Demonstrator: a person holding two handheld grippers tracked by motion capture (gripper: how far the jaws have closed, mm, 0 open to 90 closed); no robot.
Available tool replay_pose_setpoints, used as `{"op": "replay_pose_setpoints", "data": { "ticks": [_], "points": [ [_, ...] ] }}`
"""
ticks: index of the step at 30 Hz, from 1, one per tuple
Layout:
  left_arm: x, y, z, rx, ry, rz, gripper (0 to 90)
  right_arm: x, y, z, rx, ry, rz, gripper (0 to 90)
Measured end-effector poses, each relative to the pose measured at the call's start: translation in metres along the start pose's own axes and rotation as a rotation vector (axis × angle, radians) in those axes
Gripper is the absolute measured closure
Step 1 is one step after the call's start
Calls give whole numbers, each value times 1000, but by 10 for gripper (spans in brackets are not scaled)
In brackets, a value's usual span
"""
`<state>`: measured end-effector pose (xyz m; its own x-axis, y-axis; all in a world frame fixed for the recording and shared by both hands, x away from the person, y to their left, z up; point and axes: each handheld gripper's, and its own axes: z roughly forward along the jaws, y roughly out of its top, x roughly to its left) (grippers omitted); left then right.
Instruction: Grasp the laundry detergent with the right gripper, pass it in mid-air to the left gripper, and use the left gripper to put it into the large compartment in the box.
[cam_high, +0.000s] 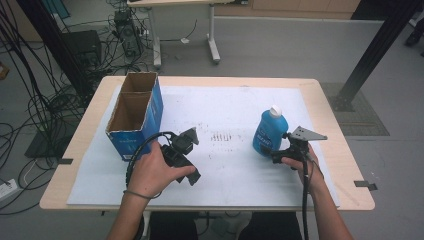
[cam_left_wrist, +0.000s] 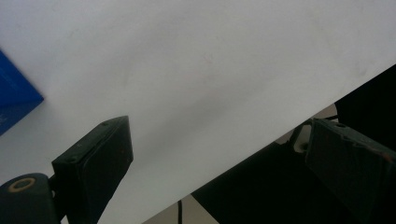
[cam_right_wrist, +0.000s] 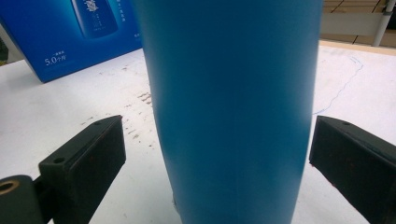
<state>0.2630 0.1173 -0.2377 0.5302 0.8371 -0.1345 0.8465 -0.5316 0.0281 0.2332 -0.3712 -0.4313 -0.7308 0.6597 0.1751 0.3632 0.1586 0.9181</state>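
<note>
While I'm looking down from the high view, my right gripper (cam_high: 276, 155) is sitting at the blue bottle (cam_high: 270, 131) right of centre, and my left gripper (cam_high: 187, 162) is idling lower left by the cardboard box (cam_high: 135, 116). Left gripper view: jaws are gaping over white mat (cam_left_wrist: 210, 70). Right gripper view: jaws are spread, flanking the bottle (cam_right_wrist: 233, 107) at centre, not touching.

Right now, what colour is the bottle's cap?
White, on the blue bottle; cap clearest in the high view.

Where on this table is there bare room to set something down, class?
Free: the white mat between the open blue box and the blue bottle, and its far edge. Crowded: around the bottle, between the open right gripper jaws, and by the left gripper.
</note>
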Motion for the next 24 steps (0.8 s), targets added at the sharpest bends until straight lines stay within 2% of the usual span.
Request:
{"op": "replay_pose_setpoints", "data": {
  "ticks": [10,24],
  "points": [
    [-1,2,0,2,0,6,78,0,-4,5,-10,6,8,36],
    [-1,4,1,4,3,5,78,0,-4,3,-14,3,14,36]
  ]
}}
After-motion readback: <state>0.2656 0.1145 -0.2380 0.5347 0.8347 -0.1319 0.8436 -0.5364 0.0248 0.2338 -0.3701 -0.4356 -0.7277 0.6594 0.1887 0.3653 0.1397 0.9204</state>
